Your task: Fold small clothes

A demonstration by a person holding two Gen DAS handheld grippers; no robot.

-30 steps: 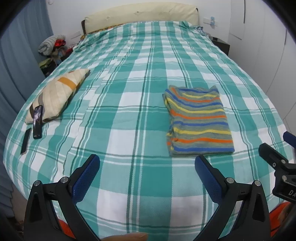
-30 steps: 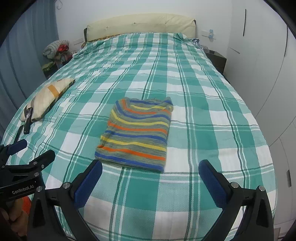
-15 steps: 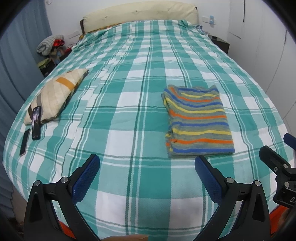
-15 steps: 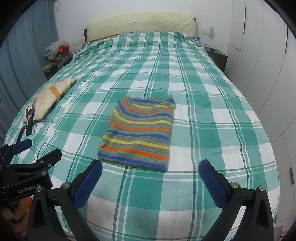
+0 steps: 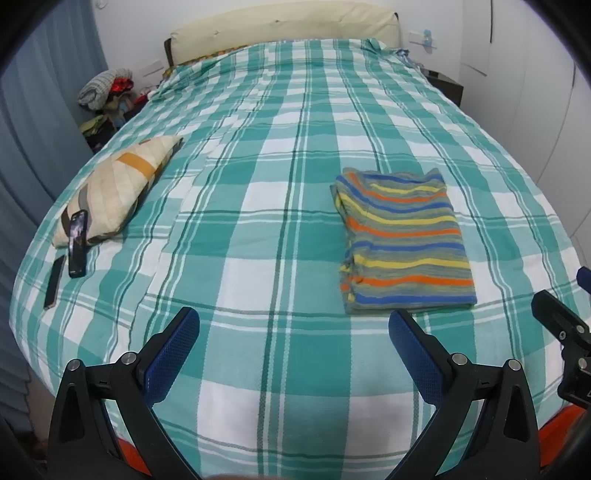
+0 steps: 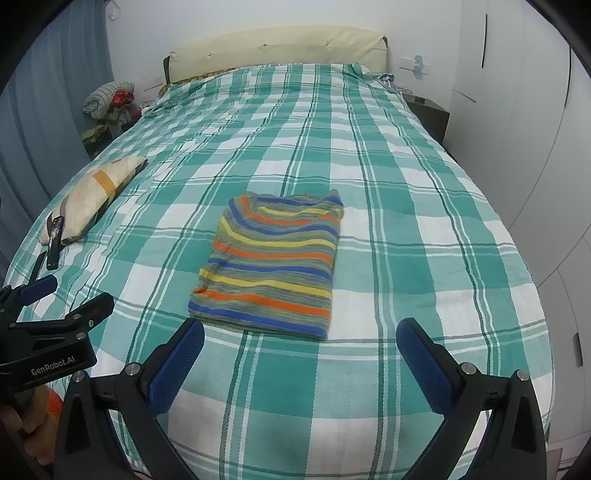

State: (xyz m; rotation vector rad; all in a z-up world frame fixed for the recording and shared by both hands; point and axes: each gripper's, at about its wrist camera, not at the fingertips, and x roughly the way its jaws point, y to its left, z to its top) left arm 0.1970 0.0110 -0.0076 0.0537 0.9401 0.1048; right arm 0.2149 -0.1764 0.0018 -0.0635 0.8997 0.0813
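Observation:
A small striped garment (image 5: 402, 236), folded into a neat rectangle with blue, yellow, orange and grey stripes, lies flat on the green checked bed (image 5: 258, 206). It also shows in the right wrist view (image 6: 273, 262). My left gripper (image 5: 293, 332) is open and empty, hanging over the bed's near edge, left of the garment. My right gripper (image 6: 300, 341) is open and empty, just short of the garment's near edge. The left gripper shows at the left of the right wrist view (image 6: 55, 306).
A beige patterned pillow (image 5: 118, 188) lies at the bed's left side, with a phone (image 5: 77, 243) leaning on it and a dark flat device (image 5: 54, 282) beside it. A headboard (image 5: 284, 29) is at the far end, a pile of clothes (image 5: 105, 90) at far left, white wardrobes (image 6: 535, 129) at right.
Both grippers have pulled back slightly from the garment and drifted a little. The garment has stayed folded and still. Both grippers have stayed open.

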